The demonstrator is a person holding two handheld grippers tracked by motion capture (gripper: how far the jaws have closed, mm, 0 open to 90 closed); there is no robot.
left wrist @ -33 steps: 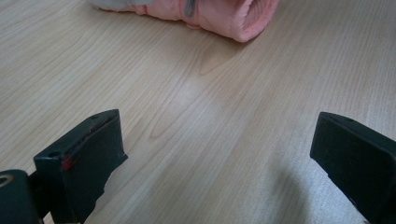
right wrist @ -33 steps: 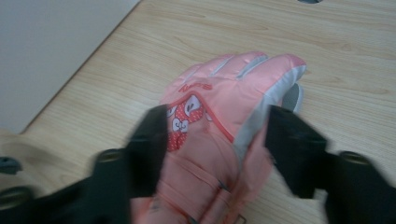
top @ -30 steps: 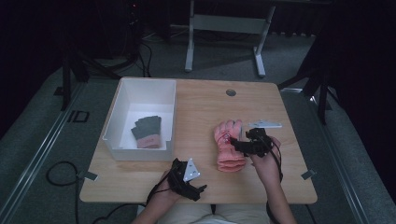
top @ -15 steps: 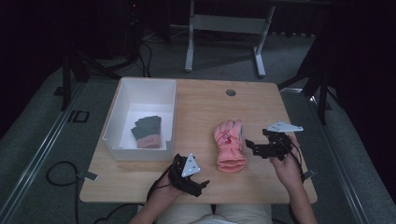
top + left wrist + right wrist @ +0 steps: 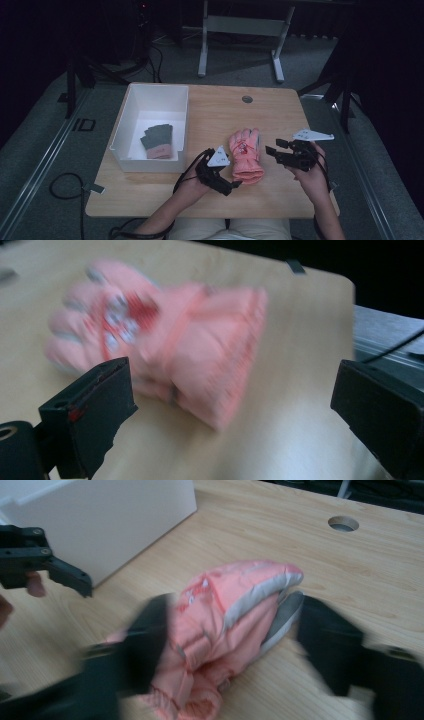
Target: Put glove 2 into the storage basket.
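Note:
A pink glove (image 5: 246,155) lies flat on the wooden table (image 5: 280,115), fingers away from me, cuff toward me. My left gripper (image 5: 231,187) hovers just left of the cuff with its jaws wide open. In the left gripper view the glove (image 5: 170,350) sits ahead of that gripper (image 5: 230,385), untouched. My right gripper (image 5: 272,154) is a little right of the glove, jaws aimed at it. They have just been closing and blur on either side of the glove (image 5: 235,615) in the right gripper view. In the high view the right gripper is apart from the glove.
A white bin (image 5: 125,130) stands at the table's left, holding a grey-green glove pair (image 5: 159,140). Its wall (image 5: 100,520) rises behind the glove, with the left gripper (image 5: 45,565) in front of it. A cable hole (image 5: 247,99) is at the back.
The right gripper has drawn back to the right, off the glove's side, and its jaws have narrowed. The left gripper has lifted and moved right to the glove's cuff.

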